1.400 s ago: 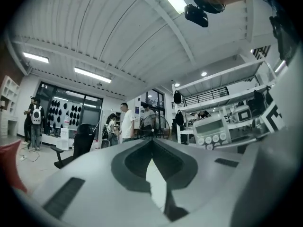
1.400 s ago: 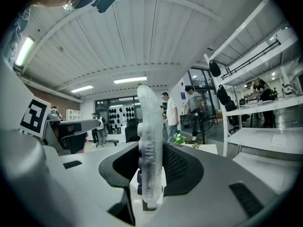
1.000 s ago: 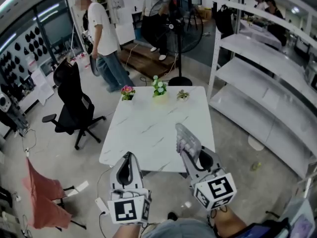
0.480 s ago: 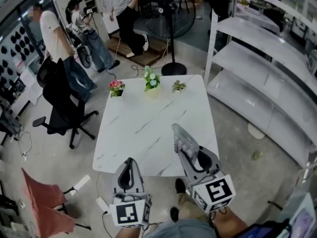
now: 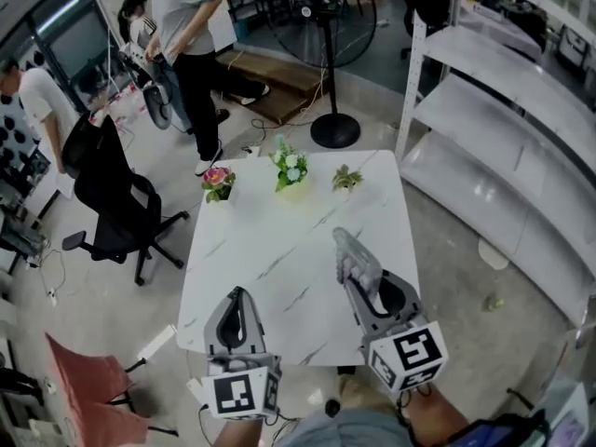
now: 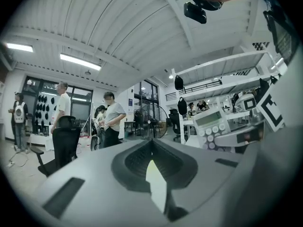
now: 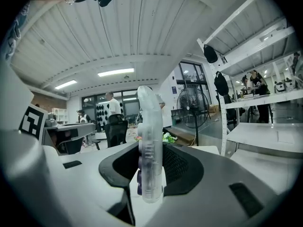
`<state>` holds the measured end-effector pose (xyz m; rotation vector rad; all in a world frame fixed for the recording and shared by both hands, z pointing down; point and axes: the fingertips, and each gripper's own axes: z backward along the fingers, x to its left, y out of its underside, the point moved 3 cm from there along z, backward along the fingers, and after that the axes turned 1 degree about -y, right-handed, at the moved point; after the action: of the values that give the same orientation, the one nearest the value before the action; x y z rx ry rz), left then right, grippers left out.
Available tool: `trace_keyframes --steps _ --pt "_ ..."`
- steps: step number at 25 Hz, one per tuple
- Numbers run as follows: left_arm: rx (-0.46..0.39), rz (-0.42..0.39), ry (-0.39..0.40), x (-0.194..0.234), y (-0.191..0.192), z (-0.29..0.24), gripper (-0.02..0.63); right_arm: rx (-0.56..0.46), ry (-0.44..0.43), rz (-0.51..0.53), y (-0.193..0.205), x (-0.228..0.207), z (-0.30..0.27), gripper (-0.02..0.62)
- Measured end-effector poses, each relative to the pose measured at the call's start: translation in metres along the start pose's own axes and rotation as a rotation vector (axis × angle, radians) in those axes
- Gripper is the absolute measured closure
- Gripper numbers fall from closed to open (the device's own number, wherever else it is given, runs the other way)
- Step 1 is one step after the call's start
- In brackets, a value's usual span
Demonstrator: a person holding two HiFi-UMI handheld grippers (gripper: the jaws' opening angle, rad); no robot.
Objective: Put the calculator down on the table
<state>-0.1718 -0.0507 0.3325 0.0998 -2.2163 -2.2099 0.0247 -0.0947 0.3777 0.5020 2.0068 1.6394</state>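
Right gripper, clamping the pale translucent calculator, has come over white marble table's near edge: set-down feasible. Left gripper closed, empty.

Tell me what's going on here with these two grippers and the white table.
A person stands at the near edge of a white table with a gripper in each hand. The right gripper is clamped on a calculator, held on edge over the tabletop and not yet laid down. The left gripper is shut, with nothing between its jaws. Three small potted plants line the table's far edge, and other people stand farther back in the room.
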Motion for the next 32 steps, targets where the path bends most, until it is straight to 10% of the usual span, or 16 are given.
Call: trace_keyframes --steps 16,32 --pt "-0.137 -0.051 -0.123 0.029 -0.063 -0.073 0.598 -0.121 -0.075 0.077 -0.085 -0.035 -0.079 0.453" --pt "0.0 -0.04 -0.079 0.053 0.003 -0.111 0.598 0.095 -0.036 0.032 -0.001 -0.038 -0.13 0.453"
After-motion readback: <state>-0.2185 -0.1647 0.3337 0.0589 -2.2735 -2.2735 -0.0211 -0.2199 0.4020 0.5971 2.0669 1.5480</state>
